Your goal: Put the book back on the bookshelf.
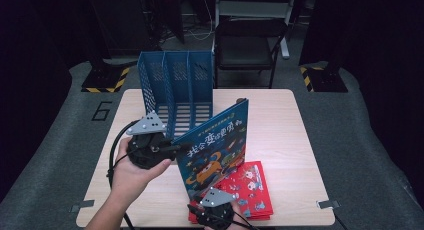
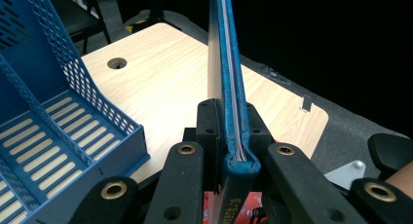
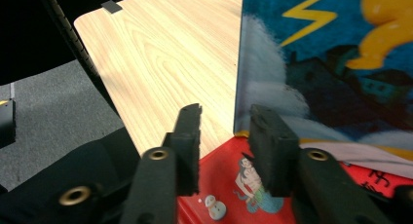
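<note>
The left gripper (image 2: 229, 131) pinches the blue picture book (image 1: 215, 147) upright at the bench (image 1: 280, 120) middle. The right gripper (image 3: 225, 141) has its fingers spread, holding nothing, at 6 o'clock. Next, I think, the book goes into the blue file rack (image 1: 175, 85) at 11 o'clock. Two books: one blue, one red book (image 1: 255, 190). One rack.

Black folding chair (image 1: 248, 42) behind the table, yellow-black striped bases (image 1: 106, 80) on grey floor
</note>
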